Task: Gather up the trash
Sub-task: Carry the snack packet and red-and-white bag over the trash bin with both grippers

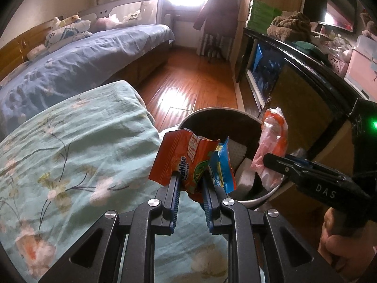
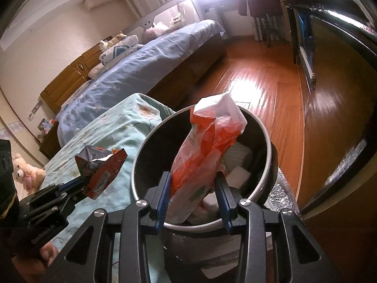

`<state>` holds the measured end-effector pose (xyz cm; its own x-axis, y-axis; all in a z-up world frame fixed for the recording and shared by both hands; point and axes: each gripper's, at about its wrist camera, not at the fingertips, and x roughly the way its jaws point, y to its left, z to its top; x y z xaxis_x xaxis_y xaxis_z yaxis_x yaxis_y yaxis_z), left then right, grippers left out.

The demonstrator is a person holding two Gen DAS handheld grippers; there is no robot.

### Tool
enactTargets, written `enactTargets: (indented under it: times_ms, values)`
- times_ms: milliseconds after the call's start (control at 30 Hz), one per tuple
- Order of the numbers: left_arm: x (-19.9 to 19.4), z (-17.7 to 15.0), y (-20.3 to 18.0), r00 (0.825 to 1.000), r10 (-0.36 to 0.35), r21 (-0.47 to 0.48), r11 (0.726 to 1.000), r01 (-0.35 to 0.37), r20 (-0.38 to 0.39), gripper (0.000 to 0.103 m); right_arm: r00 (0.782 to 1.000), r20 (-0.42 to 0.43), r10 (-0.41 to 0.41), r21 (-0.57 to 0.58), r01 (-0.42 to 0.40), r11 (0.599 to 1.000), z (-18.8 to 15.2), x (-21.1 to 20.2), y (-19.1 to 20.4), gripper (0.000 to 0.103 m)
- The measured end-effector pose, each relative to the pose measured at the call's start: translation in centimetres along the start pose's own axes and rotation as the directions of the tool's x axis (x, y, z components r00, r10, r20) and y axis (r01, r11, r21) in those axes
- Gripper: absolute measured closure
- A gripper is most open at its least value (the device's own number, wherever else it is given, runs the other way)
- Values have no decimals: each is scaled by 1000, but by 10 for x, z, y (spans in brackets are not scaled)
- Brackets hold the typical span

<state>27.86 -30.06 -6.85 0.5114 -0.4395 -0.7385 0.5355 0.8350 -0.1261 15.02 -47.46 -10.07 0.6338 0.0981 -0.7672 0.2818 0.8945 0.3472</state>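
Inside bin (image 2: pixel 264 127), white foam blocks (image 2: pixel 238 175)

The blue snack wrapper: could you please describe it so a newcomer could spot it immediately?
Find the round trash bin on the wooden floor beside the floral green bedspread. Just before its rim, the left gripper pinches two wrappers together. The blue snack wrapper is the smaller one, right of the orange wrapper.
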Motion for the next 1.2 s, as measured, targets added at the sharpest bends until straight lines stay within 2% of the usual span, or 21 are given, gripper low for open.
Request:
enactTargets:
  times_ms: [500,1200]
  values:
    - [21,11,-8,1000,1,14,1000,-1,-18,86,1000,-13,-12,4,12,1000,9,9,-9,65]
    - [30,18,-11,1000,-4,29,1000,5,-25,86,1000,-25,-16,-9,16,1000,12,13,-12,65]
